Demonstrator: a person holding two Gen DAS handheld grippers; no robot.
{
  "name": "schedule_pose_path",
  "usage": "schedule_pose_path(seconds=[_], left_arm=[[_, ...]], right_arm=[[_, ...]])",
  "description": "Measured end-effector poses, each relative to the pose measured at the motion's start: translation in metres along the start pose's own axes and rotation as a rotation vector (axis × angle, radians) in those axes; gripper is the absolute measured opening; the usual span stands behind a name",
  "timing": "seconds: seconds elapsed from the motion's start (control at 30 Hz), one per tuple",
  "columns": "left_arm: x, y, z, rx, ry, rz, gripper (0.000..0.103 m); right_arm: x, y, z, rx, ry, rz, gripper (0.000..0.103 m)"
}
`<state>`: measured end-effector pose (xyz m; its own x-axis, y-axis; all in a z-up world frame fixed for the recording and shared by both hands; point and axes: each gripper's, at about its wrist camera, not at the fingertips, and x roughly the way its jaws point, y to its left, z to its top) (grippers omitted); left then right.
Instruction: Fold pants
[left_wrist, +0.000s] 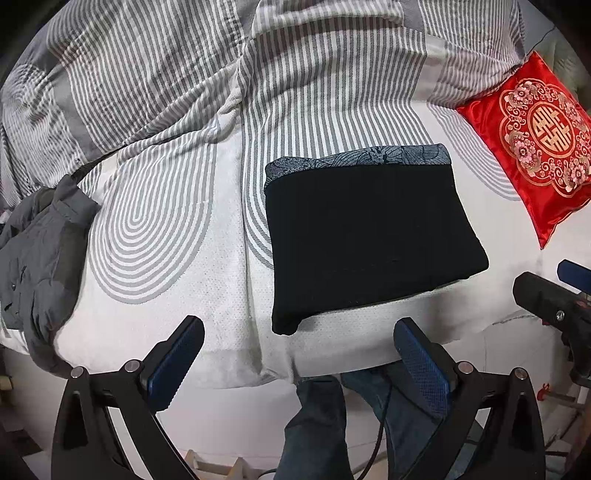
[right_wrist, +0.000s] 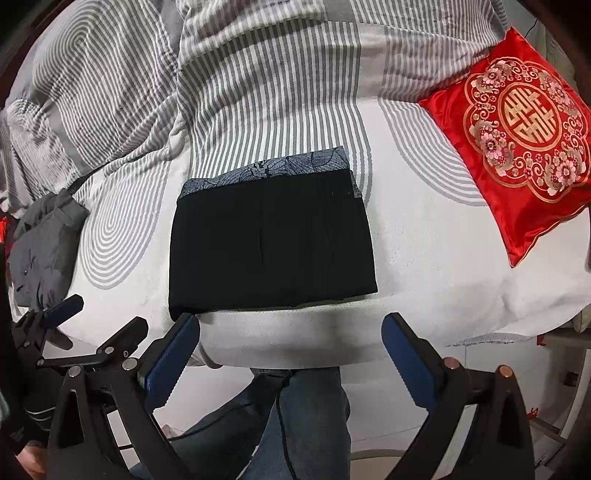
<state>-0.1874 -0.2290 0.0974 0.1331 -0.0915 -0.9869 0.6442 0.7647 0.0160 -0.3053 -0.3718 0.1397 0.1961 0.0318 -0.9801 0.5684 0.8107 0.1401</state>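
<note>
pants (right_wrist: 271, 236) folded in black rectangle on bed (right_wrist: 424, 266) | left gripper (left_wrist: 299, 354) jaws spread, empty | right gripper (right_wrist: 291, 347) jaws spread, empty

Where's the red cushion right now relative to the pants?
The red cushion lies at the far right of both wrist views on the white bedding, to the right of the folded black pants and not touching them.

A bed (left_wrist: 229, 280) is covered by a white sheet printed with grey arches, and a grey-striped quilt (right_wrist: 266, 74) is bunched across its far side. A red cushion (right_wrist: 517, 136) is laid at the right, a grey garment (left_wrist: 40, 251) at the left.
</note>
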Motion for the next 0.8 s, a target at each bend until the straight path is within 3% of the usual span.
schedule_pose_path(seconds=[0.5, 0.8], left_arm=[[0.027, -0.009, 0.002, -0.086, 0.083, 0.029, 0.103], [0.021, -0.021, 0.005, -0.094, 0.059, 0.033, 0.103]], right_arm=[[0.026, -0.013, 0.016, -0.059, 0.078, 0.021, 0.1], [0.03, -0.019, 0.026, -0.103, 0.104, 0.041, 0.1]])
